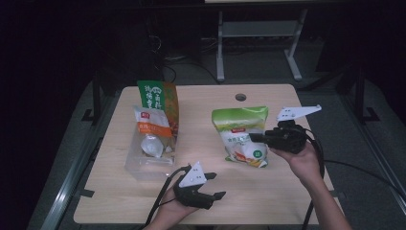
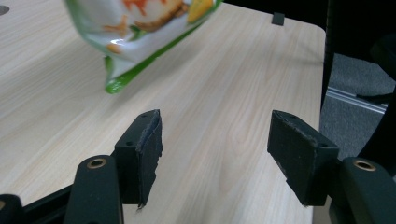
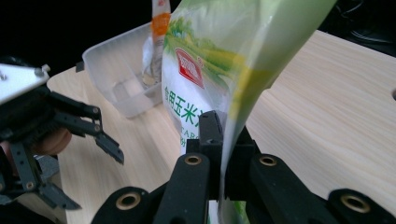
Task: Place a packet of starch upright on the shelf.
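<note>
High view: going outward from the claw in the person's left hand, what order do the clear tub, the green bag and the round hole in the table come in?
Measured from the left claw:
1. Clear tub, just up and to its left, holding two packets.
2. Green bag, farther up to its right, pinched by the right claw.
3. Round hole, at the table's far edge.

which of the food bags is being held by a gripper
The light green bag on the right: the right gripper is shut on its edge. The orange-labelled bag and dark green bag stand in the clear tub, untouched.
</note>
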